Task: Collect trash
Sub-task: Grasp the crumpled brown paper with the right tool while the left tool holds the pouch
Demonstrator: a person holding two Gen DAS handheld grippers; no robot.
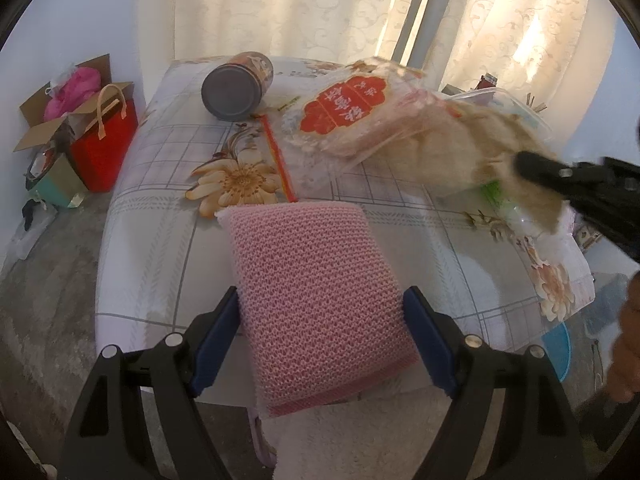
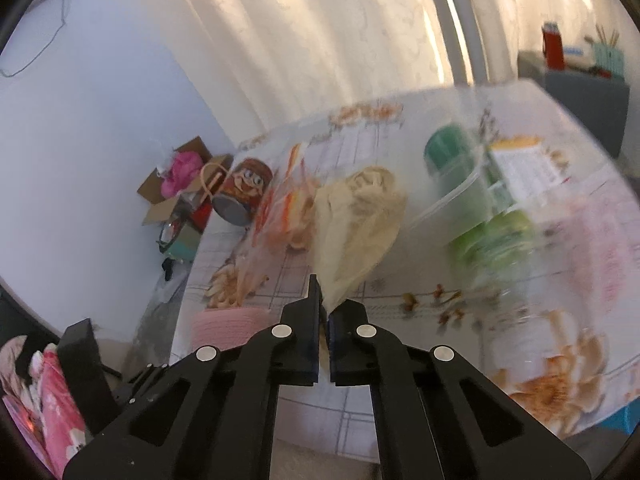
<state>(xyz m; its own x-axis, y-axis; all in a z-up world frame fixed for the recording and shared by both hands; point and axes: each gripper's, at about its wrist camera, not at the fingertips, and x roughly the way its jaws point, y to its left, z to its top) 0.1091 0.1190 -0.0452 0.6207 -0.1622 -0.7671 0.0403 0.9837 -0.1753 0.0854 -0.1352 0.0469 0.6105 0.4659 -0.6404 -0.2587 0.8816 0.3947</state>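
Observation:
My left gripper [image 1: 320, 308] is shut on a pink knitted sponge [image 1: 316, 300] and holds it over the near edge of the table [image 1: 160, 208]. My right gripper [image 2: 323, 300] is shut on a crumpled beige bag [image 2: 356, 220] and lifts it above the table; the bag also shows blurred in the left wrist view [image 1: 472, 152], with the right gripper's fingers [image 1: 560, 172] at the right. A clear snack wrapper with a red label [image 1: 348, 108] and a tipped can [image 1: 236, 84] lie at the far side.
A green bottle [image 2: 492, 240], a green-lidded jar [image 2: 448, 152] and a clear plastic box [image 2: 460, 200] lie at the table's right. A red bag [image 1: 104, 148] and an open cardboard box [image 1: 60, 112] stand on the floor at left. Curtains hang behind.

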